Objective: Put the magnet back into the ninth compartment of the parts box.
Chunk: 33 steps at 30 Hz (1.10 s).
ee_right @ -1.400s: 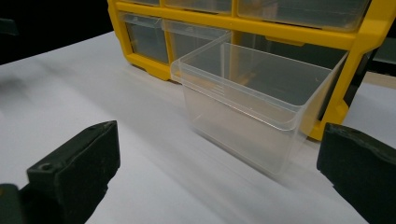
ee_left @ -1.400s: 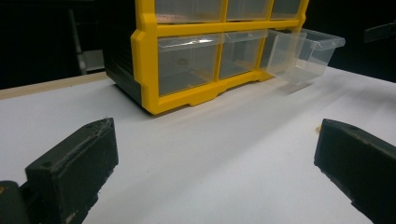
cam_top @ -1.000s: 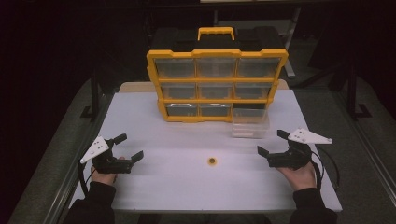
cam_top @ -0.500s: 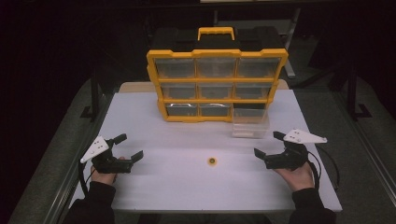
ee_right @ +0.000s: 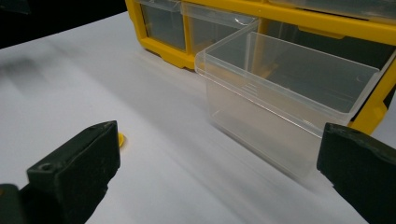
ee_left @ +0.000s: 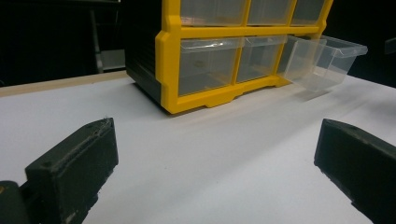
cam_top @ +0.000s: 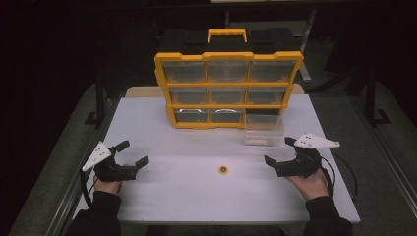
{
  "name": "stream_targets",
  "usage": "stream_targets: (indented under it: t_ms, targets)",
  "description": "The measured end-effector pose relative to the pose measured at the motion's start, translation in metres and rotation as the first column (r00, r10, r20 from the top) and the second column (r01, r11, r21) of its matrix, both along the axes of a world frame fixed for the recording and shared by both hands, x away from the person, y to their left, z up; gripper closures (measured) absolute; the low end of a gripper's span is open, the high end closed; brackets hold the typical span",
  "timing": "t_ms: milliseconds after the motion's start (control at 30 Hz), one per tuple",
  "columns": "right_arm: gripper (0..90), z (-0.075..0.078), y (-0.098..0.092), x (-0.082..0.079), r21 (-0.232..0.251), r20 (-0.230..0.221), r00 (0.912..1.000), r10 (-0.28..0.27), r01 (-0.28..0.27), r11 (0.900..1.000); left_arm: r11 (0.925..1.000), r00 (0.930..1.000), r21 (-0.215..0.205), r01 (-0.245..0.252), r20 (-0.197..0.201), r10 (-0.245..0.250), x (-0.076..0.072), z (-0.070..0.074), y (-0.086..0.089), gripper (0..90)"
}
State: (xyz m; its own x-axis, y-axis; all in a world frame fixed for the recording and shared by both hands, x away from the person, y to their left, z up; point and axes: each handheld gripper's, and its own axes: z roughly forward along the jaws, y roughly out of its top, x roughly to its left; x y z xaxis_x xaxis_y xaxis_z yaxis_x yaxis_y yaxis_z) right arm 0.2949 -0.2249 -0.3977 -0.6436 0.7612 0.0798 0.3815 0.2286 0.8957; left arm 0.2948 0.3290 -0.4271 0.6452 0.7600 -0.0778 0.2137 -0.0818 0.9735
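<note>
High view: glossy yellow-framed organizer (cam_top: 228,91)

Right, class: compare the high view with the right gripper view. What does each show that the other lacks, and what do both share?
High view alone: the organizer's handle, its top row of drawers, both hands and both grippers, left and right, open. Right gripper view alone: a close look into the pulled-out drawer, which looks empty. Both: the yellow organizer, that clear drawer, the small yellow disc and the white table.

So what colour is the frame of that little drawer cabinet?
Yellow; the frame shows best in the high view.
</note>
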Motion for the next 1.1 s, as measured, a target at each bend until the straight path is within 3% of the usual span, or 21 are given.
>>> stream_targets:
  t_ms: [333, 867, 1100]
  targets:
    - [0.0, 0.006, 0.011, 0.005, -0.051, -0.018, 0.999, 0.041, -0.042, 0.998, 1.0, 1.0, 0.003, 0.008, -0.001, -0.008, 0.0, 0.0, -0.001, 0.0]
    - [0.0, 0.016, 0.031, 0.009, -0.094, -0.019, 0.9955, 0.093, -0.094, 0.991, 1.0, 1.0, 0.002, 0.002, -0.004, -0.002, 0.0, 0.0, 0.0, 0.0]
    - [0.0, 0.014, 0.043, 0.011, -0.141, -0.043, 0.9902, 0.133, -0.138, 0.98, 1.0, 1.0, 0.007, 0.004, -0.006, -0.004, 0.0, -0.001, -0.001, 0.0]
